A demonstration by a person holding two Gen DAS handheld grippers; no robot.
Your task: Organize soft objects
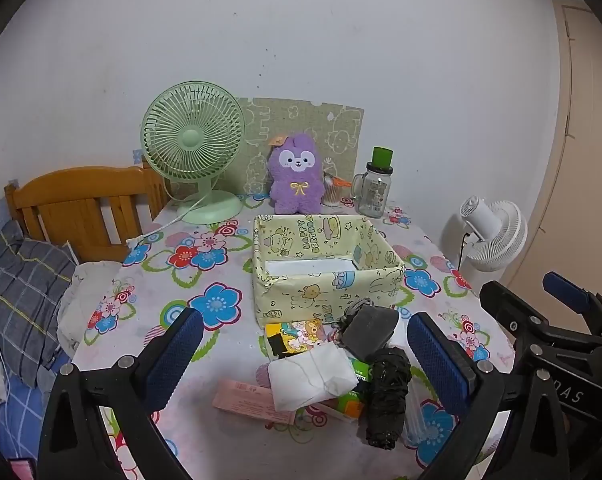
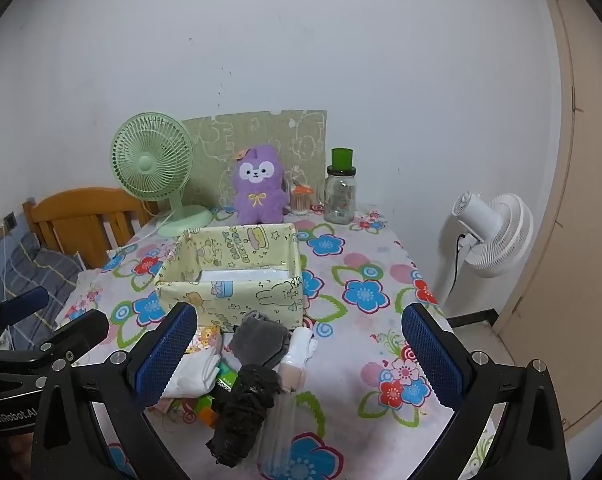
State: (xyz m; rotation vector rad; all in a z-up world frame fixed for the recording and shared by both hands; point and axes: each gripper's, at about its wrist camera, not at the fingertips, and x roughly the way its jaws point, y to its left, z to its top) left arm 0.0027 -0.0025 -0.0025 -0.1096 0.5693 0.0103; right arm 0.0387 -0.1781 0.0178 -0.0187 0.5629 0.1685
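Note:
A pile of soft items lies on the flowered tablecloth in front of a yellow cartoon-print box [image 1: 325, 284] [image 2: 229, 292]: a white folded cloth [image 1: 311, 376] [image 2: 193, 372], a grey pouch [image 1: 369, 330] [image 2: 259, 340], a black lace roll [image 1: 387, 394] [image 2: 245, 408], a white roll [image 2: 301, 344] and colourful packets [image 1: 297, 336]. My left gripper [image 1: 305, 360] is open, hovering over the pile. My right gripper [image 2: 299, 356] is open just above the pile; it also shows at the right edge of the left wrist view [image 1: 561, 320]. A purple plush toy [image 1: 297, 180] [image 2: 259, 186] stands behind the box.
A green desk fan [image 1: 193, 148] [image 2: 153, 164], a glass jar with green lid [image 1: 375, 188] [image 2: 341, 188] and a swab holder [image 1: 333, 192] stand at the table's back. A wooden bed frame [image 1: 81, 204] is at left, a white floor fan [image 2: 489, 232] at right.

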